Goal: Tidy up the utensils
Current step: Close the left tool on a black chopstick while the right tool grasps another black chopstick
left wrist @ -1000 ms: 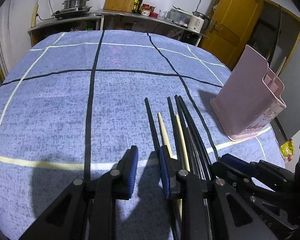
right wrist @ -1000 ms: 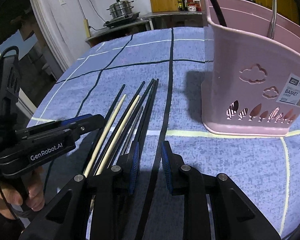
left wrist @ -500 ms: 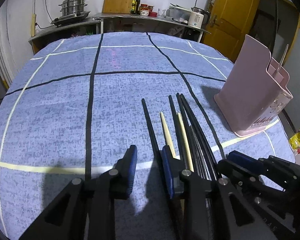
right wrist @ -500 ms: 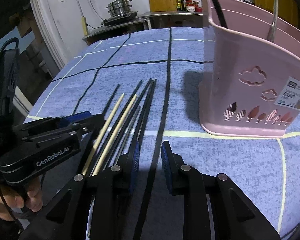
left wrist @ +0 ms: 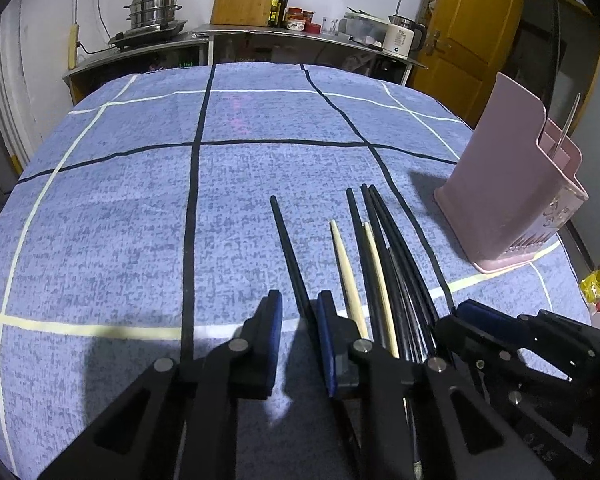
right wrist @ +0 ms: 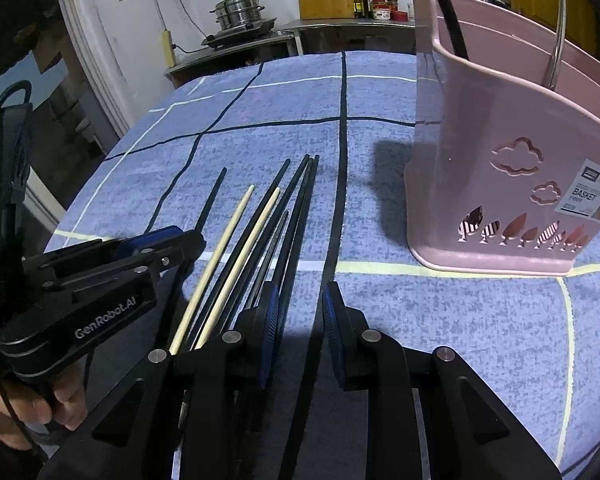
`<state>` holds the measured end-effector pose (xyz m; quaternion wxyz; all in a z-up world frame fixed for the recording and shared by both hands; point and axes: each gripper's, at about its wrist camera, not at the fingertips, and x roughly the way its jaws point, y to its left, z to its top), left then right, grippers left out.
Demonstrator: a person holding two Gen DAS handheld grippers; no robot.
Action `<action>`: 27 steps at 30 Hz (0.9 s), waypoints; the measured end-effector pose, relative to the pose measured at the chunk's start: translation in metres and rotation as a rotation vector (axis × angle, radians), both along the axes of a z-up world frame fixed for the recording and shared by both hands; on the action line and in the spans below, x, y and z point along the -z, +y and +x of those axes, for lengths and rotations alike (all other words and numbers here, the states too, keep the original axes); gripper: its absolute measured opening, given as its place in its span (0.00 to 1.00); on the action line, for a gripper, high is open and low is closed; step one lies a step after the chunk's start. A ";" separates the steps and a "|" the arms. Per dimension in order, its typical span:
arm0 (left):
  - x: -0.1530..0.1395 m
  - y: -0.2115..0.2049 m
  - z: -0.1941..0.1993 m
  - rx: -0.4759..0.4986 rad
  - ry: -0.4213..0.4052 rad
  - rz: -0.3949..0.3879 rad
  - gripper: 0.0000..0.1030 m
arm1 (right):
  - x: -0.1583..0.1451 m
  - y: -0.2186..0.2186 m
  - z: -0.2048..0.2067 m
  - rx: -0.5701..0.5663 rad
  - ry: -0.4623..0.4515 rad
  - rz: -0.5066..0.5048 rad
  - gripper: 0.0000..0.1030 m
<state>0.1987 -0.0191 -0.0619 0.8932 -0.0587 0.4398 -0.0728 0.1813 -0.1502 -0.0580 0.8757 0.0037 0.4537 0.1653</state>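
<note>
Several black chopsticks (left wrist: 388, 240) and two pale wooden chopsticks (left wrist: 346, 268) lie side by side on the blue checked tablecloth (left wrist: 140, 208). They also show in the right wrist view (right wrist: 288, 208), with the wooden ones on the left (right wrist: 228, 240). My left gripper (left wrist: 298, 320) is open and empty, low over the cloth just left of the leftmost black chopstick (left wrist: 288, 248). My right gripper (right wrist: 298, 312) is open and empty beside the bundle's right edge. A pink utensil basket (right wrist: 500, 184) stands to the right and holds a metal utensil handle (left wrist: 566, 128).
The basket also shows at the right in the left wrist view (left wrist: 508, 200). The table's edge drops off near the basket. A counter (left wrist: 240, 40) with a steamer pot, cutting board and kettle stands behind the table. A yellow door (left wrist: 468, 36) is at the back right.
Both grippers have risen and pulled back slightly, so more of the table and room shows. The chopsticks and basket have not moved. Both stay open.
</note>
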 end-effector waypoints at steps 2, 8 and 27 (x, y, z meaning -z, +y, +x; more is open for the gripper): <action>0.000 0.000 -0.001 0.002 -0.002 0.002 0.20 | 0.002 0.002 0.003 0.000 0.003 -0.016 0.23; -0.001 -0.004 0.001 0.020 -0.002 0.028 0.14 | 0.004 0.008 0.006 0.017 -0.025 -0.066 0.09; 0.000 0.038 -0.051 -0.015 0.042 -0.023 0.06 | -0.004 -0.027 -0.039 -0.007 0.047 -0.024 0.07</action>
